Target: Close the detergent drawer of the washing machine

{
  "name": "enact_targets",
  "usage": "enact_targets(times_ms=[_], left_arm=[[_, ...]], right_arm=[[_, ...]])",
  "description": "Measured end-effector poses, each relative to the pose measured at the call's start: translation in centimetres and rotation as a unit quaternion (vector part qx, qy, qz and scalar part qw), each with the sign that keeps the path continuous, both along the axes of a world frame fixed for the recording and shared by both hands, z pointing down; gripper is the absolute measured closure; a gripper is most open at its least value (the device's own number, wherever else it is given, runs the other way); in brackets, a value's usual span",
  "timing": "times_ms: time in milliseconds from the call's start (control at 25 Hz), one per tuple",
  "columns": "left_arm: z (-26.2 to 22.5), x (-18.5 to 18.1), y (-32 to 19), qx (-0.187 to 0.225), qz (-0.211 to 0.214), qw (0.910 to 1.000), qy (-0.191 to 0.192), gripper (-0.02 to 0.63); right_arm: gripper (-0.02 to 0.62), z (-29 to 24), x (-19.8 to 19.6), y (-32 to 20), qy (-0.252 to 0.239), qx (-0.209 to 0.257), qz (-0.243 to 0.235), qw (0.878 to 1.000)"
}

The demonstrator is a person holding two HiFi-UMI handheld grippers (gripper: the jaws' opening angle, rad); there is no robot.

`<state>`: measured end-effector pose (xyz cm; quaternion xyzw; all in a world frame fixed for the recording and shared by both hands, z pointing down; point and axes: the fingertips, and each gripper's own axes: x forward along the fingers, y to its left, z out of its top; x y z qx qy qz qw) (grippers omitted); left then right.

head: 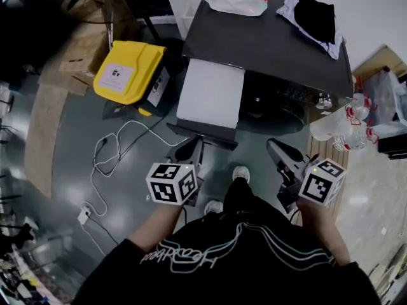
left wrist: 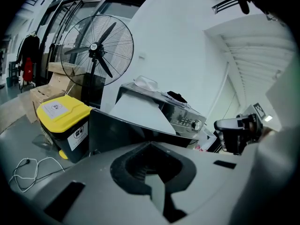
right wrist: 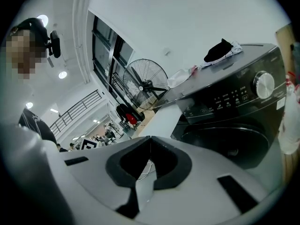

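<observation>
Left to right: white cable loose on the floor. The yellow bin has a white label, print too small to read. Your left hand-held gripper is pinched closed and empty, tips just short of the front edge of the detergent drawer; can't tell if they touch. The drawer is pulled out at the left front of the washing machine. The control panel legends are unreadable. Your right hand-held gripper is also closed and empty, with open floor between the two.
</observation>
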<state>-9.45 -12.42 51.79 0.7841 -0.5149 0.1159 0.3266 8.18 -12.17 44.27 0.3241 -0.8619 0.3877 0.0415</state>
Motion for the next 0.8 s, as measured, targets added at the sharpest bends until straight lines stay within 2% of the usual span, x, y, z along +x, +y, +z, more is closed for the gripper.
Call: enact_targets(times_ms=[320,800], left_arm=[[-0.1,0.0,-1.2,-0.005,-0.006,1.0000,-0.001,0.583],[0.0,0.2,-3.7,-0.007,-0.022,0.9997,0.000,0.583]], right_arm=[[0.568,0.3,-0.5,-1.5,-0.004,-0.004,-0.010,1.000],[0.568,0.6,1.0,-4.0,0.002,-0.007,-0.011,1.000]])
